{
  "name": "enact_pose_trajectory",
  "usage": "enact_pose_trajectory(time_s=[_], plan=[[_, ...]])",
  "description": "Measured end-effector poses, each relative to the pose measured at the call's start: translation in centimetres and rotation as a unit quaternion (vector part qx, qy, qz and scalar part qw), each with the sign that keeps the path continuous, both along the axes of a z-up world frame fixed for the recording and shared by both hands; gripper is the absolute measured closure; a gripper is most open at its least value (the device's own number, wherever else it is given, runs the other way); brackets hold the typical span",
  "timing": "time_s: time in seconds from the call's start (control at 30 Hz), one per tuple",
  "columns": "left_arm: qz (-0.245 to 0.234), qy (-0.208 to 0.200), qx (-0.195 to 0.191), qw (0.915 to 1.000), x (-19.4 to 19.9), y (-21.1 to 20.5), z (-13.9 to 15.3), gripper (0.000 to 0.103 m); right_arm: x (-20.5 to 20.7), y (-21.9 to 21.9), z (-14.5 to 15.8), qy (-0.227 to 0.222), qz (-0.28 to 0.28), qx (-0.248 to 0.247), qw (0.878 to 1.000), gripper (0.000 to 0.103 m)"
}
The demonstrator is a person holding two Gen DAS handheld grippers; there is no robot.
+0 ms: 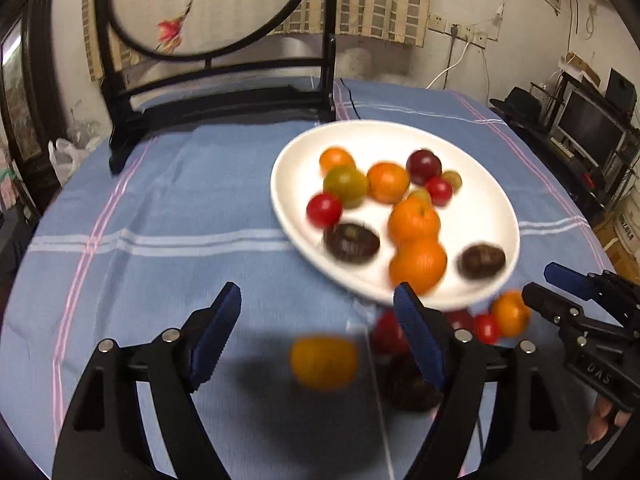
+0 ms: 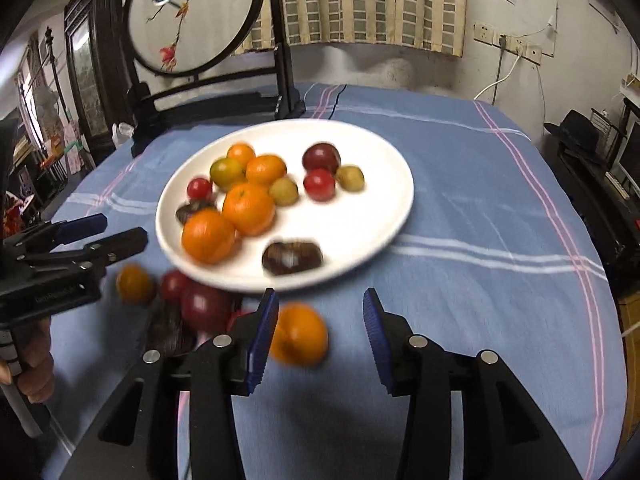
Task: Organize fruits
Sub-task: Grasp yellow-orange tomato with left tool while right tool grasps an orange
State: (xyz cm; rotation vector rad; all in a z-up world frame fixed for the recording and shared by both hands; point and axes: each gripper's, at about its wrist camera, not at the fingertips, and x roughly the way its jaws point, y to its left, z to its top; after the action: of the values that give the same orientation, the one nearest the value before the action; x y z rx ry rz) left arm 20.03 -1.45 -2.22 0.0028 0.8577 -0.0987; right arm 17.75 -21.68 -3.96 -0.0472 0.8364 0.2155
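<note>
A white plate (image 1: 472, 144) (image 2: 372, 148) on the blue cloth holds several fruits: oranges (image 1: 418, 264) (image 2: 208, 236), red tomatoes (image 1: 324, 210), a dark plum (image 2: 321, 157) and brown chestnuts (image 2: 292, 258). Loose fruits lie on the cloth in front of the plate. My left gripper (image 1: 318, 312) is open, with a yellow-orange fruit (image 1: 324, 362) between its fingers, not gripped. My right gripper (image 2: 320, 316) is open, with an orange (image 2: 300, 334) lying by its left finger. Red fruits (image 2: 204, 306) and a small orange (image 2: 134, 283) lie to the left.
A black wooden stand with a round embroidered screen (image 1: 200, 4) (image 2: 192, 16) stands at the table's far left. The right gripper shows in the left wrist view (image 1: 580, 300); the left gripper shows in the right wrist view (image 2: 80, 248). Dark furniture stands to the right.
</note>
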Motion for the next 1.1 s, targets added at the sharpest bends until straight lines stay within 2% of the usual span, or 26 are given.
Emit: enact_pose_trajectory(time_s=[0.1,0.2,0.4,0.63,0.8,0.83,0.87,1.1], plan=[[0.004,0.008,-0.006,0.9999,-1.3,0.8,-0.5,0.026,-1.7,0.2,-0.7,0.007,0.007,-0.013,1.0,0.058],[0.002,-0.002,-0.002,1.0,-2.3,1.2,-0.7,0.026,-2.9,0.7,-1.7,0.018,0.014,-0.023,0.999,0.058],[-0.007,-0.006,-0.03,0.9995,-2.6,2.4,-1.1,0.024,-2.6,1.8,-3.6,0.04,0.008,-0.047,0.998,0.058],[0.0,0.011,-0.033,0.9994,-2.2,3.1,-1.6,0.023,-0.4,2.3,-3.6,0.032,0.002,-0.054,0.998,0.058],[-0.018,0.014,-0.026,0.9994,-2.6,2.5,-1.6,0.022,1.2,2.2,-3.6,0.03,0.002,-0.051,0.998,0.058],[-0.022,0.014,-0.024,0.9994,-2.6,2.3,-1.6,0.022,1.3,2.2,-3.6,0.031,0.004,-0.047,0.998,0.062],[-0.025,0.013,-0.023,0.9993,-2.7,2.2,-1.5,0.022,1.5,2.2,-3.5,0.032,0.007,-0.042,0.999,0.065],[-0.03,0.023,-0.011,0.9992,-2.5,1.8,-2.2,0.021,0.2,1.7,-2.7,0.025,-0.008,-0.032,0.999,0.065]])
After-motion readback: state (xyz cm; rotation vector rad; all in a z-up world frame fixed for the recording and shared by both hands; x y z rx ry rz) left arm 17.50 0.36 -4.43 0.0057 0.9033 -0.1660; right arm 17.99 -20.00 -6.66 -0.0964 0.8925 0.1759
